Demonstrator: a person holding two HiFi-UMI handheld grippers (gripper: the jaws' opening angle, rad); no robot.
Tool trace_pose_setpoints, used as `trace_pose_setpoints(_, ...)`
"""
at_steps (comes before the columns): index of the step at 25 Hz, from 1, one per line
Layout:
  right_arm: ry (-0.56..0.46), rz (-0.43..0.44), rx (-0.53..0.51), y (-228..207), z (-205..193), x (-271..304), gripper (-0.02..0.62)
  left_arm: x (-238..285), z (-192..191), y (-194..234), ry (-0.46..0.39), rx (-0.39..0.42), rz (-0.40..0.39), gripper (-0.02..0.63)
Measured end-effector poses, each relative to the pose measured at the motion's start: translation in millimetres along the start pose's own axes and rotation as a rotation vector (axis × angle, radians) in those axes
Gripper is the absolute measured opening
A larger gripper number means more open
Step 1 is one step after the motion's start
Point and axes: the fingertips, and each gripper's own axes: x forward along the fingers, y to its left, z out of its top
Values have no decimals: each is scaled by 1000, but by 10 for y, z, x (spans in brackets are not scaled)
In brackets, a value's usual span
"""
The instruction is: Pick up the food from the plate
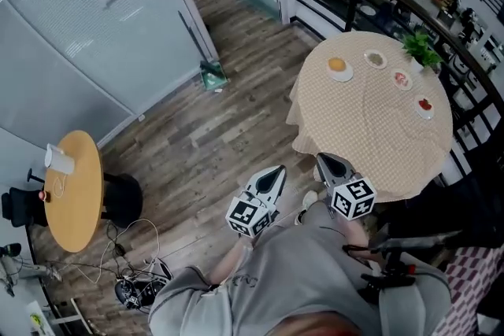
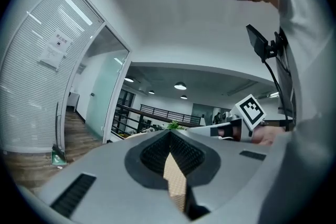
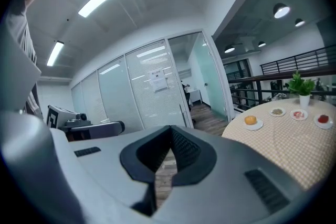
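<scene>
Both jaws together, nothing between: left gripper [image 1: 274, 171], right gripper [image 1: 324, 161]. Step up to tabletop [image 1: 370, 130], open your right jaws early, come level onto orange food [image 1: 337, 64] on far-edge plate [image 1: 345, 77].

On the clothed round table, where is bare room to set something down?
The near half of the tablecloth, from the row of four plates to the edge facing the person, is bare. Crowded only along the far rim: plates and plant.

On the round table [image 1: 370, 138], the food [image 1: 337, 64] on the four small plates [image 1: 344, 77] is too small to identify.
</scene>
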Motion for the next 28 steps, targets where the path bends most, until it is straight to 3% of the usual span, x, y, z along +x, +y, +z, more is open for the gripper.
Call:
trace_pose_setpoints(4,-9,11,29,-667,321,130,6,675,208,16,22,-4,44,8)
trace_pose_setpoints(9,-93,-44,40,-1432,685,236,6,1361,264,186,47,-18,70,8)
trace_pose_setpoints(14,-155,-80,-65,-1841,1159,173,6,2016,502,442,57,35,45,9)
trace_pose_setpoints(20,-202,-167,-122,-2352,1461,-105,6,2884,1125,231,-69,150,-59,9)
trace_pose_setpoints(28,-254,-373,-87,-2694,1612,-506,6,3617,1278,-239,-132,180,-296,9)
